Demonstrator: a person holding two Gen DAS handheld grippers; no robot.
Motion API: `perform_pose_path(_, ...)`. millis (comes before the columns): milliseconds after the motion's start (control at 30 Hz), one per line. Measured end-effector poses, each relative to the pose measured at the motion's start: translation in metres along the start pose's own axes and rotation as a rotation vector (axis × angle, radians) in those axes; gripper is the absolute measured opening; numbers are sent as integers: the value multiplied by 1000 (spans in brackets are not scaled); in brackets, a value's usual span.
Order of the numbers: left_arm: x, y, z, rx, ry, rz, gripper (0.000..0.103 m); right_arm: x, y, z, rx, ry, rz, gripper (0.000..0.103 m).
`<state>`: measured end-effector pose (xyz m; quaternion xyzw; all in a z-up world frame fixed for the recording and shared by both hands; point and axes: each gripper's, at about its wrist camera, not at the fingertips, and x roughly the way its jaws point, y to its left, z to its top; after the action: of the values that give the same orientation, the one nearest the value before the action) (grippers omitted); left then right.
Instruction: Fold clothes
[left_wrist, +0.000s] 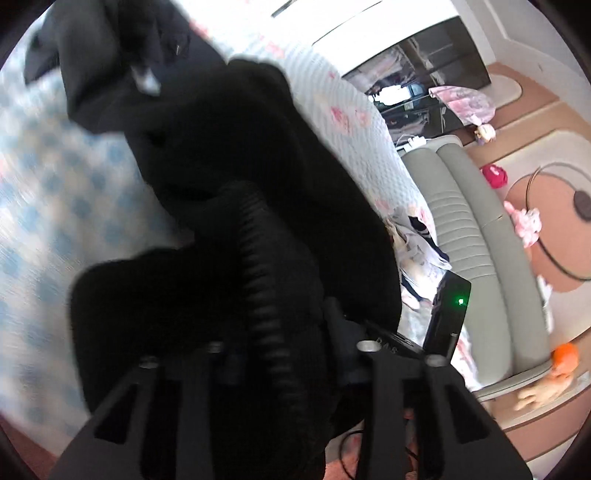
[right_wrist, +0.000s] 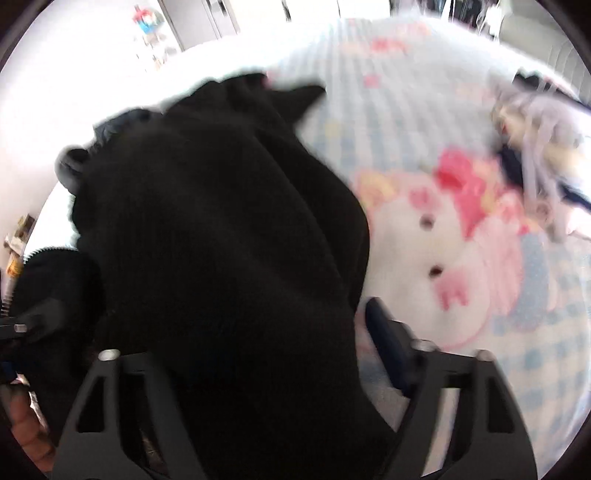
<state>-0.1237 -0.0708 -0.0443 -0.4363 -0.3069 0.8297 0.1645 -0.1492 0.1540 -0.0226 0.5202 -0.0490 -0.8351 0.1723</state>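
Garment: black garment (left_wrist: 236, 177) bunched and lifted over the bed (left_wrist: 55, 192); dark folds fill the middle of both views, so its kind and outline cannot be told.
Left tool: left tool (left_wrist: 280, 354) has cloth draped over and between its fingers. It looks closed on the garment, but the fingertips are buried, so I cannot tell for sure.
Right tool: right tool (right_wrist: 236, 354) is likewise covered with cloth. 1 blue-padded finger (right_wrist: 388, 343) shows clear at the cloth's edge, so the jaws seem fairly wide; whether cloth is pinched I cannot tell.
Why held so: my judgement is that 2 grips hold the cloth up off the bed to spread or turn it.
Bed: checked blue cover with a pink cartoon print (right_wrist: 454, 236); both views are motion-blurred.
Other clothes: a pale heap (right_wrist: 535, 155) lies near the bed's far edge, well apart from the black garment.
Stage: the scene fits either opening the garment out or bringing 1 half over the other.
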Motion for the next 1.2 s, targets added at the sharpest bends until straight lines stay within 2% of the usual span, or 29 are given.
perform_pose_path(33, -10, -9, 9, 53, -60, 54, 22, -13, 3, -1, -1, -62, -28, 25)
perform_pose_path(67, -21, -18, 20, 108, -127, 111, 21, -33, 10, -2, -21, -161, -95, 18)
perform_pose_path(133, -40, -28, 52, 129, -204, 119, 21, -68, 13, 3, -15, -286, -168, 16)
perform_pose_path(233, -70, -45, 87, 136, -290, 75, 20, -117, 12, 13, 17, -432, -249, 15)
perform_pose_path(300, -91, -57, 91, 164, -339, 34, 17, -151, 1, 13, 78, -507, -268, 14)
perform_pose_path(367, -114, -60, 82, 153, -357, -71, 15, -193, -13, -10, 190, -578, -192, 14)
perform_pose_path(400, -119, -56, 73, 144, -354, -85, 15, -210, -20, -26, 248, -596, -148, 14)
perform_pose_path(433, -121, -51, 63, 134, -346, -85, 15, -223, -27, -46, 303, -603, -106, 19)
perform_pose_path(467, -113, -41, 53, 113, -300, -81, 15, -224, -34, -64, 352, -573, -103, 24)
perform_pose_path(500, -100, -30, 44, 87, -242, -76, 15, -218, -40, -82, 396, -518, -127, 39)
perform_pose_path(533, -93, -22, 35, 73, -206, -78, 15, -204, -47, -95, 418, -432, -155, 45)
perform_pose_path(567, -87, -16, 27, 63, -178, -83, 15, -184, -54, -104, 424, -325, -186, 44)
perform_pose_path(600, -82, -10, 18, 53, -150, -87, 16, -172, -58, -113, 428, -269, -188, 41)
perform_pose_path(633, -76, -4, 10, 42, -122, -91, 18, -168, -62, -122, 431, -248, -169, 41)
perform_pose_path(700, -64, 9, -7, 22, -67, -100, 48, -165, -58, -135, 420, -226, -141, 41)
perform_pose_path(733, -59, 15, -16, 11, -39, -104, 54, -174, -47, -136, 382, -240, -146, 41)
perform_pose_path(767, -53, 21, -24, 1, -11, -108, 60, -183, -37, -130, 329, -262, -157, 41)
perform_pose_path(833, -45, 27, -32, 2, 17, -90, 61, -196, -14, -116, 182, -327, -134, 42)
perform_pose_path(867, -44, 24, -29, 20, 8, -60, 61, -200, 2, -109, 94, -349, -119, 46)
perform_pose_path(933, -45, 19, -18, 23, -27, -44, 62, -194, 33, -95, -56, -355, -111, 63)
perform_pose_path(1000, -52, 22, -3, 28, -7, -58, 76, -183, 60, -85, -180, -347, -125, 67)
perform_pose_path(1033, -50, 16, 7, 53, 43, -79, 79, -178, 73, -80, -234, -340, -145, 67)
perform_pose_path(1067, -46, 10, 15, 89, 83, -85, 79, -174, 83, -74, -273, -341, -175, 67)
perform_pose_path(1100, -45, 4, 17, 121, 86, -65, 79, -169, 86, -67, -301, -346, -185, 69)
perform_pose_path(1133, -45, -1, 18, 150, 79, -37, 79, -165, 87, -58, -318, -332, -178, 80)
perform_pose_path(1200, -37, -6, 24, 163, 83, -12, 80, -141, 86, -30, -332, -268, -135, 90)
